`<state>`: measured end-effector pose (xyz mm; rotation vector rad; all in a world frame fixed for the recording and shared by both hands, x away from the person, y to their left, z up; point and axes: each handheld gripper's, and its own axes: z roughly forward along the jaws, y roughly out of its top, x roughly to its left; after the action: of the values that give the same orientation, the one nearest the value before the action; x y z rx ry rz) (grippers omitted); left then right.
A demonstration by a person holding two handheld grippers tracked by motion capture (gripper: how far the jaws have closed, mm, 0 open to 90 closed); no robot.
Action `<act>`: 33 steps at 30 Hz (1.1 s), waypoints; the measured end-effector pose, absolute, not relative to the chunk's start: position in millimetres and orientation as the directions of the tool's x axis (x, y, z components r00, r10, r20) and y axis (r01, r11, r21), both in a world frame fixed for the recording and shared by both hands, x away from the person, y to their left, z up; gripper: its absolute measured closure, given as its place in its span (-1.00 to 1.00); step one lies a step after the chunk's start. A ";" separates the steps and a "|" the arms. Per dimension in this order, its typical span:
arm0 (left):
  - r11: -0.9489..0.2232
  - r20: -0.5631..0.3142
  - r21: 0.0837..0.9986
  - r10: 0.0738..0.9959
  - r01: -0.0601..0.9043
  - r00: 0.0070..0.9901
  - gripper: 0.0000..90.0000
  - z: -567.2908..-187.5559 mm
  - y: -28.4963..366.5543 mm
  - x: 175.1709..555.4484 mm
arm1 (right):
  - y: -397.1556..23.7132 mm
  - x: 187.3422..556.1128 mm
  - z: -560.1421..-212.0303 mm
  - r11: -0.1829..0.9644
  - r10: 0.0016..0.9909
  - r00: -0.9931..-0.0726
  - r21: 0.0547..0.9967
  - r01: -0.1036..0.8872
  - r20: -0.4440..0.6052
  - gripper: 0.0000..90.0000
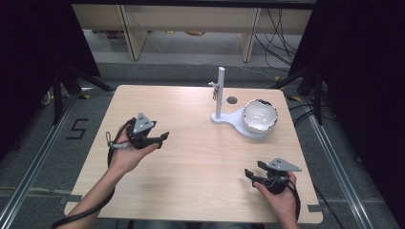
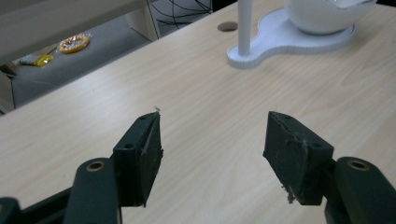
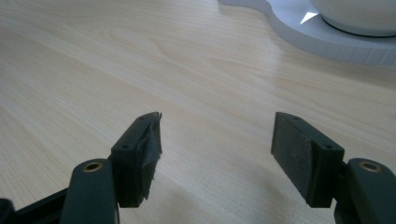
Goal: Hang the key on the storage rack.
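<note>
We hold the left gripper (image 1: 164,137) over the left half of the tabletop (image 1: 200,162), jaws spread wide with nothing between them; in the left gripper view both pads stand apart over bare wood. The right gripper (image 1: 248,174) sits low near the front right corner, jaws likewise apart and empty. Key relation: the white bowl (image 1: 260,116) rests on the white stand base (image 1: 239,126) at the far right, with the upright post (image 1: 220,93) just left of the bowl on the same base; a small key-like item (image 1: 214,90) hangs from the post, too small to tell exactly. From the left gripper the stand lies ahead and to the right, well apart. From the right gripper the bowl is straight ahead, nearer, so we judge the right hand better placed. Open wood lies between both grippers and the stand; the bowl sits near the right edge, a small round hole (image 1: 232,100) just behind.
</note>
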<state>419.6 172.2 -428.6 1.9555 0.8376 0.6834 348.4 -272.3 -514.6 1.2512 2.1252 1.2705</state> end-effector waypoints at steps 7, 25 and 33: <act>-0.367 0.108 0.870 0.793 0.329 0.599 -0.21 -458.7 188.5 396.2 | -272.5 347.9 -514.1 0.205 0.832 -0.540 0.837 0.507 0.124 -0.24; -0.291 0.075 0.890 0.854 0.352 0.516 -0.21 -523.5 221.1 362.0 | -272.2 348.7 -515.3 0.206 0.832 -0.543 0.847 0.489 0.111 -0.24; -0.280 0.094 0.906 0.864 0.317 0.495 -0.24 -523.7 218.8 356.3 | -272.1 348.8 -515.0 0.206 0.827 -0.550 0.844 0.495 0.120 -0.24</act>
<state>356.3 218.8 -523.7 1.8304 0.9882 0.7558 348.8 -272.1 -515.0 1.2349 2.1295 1.2779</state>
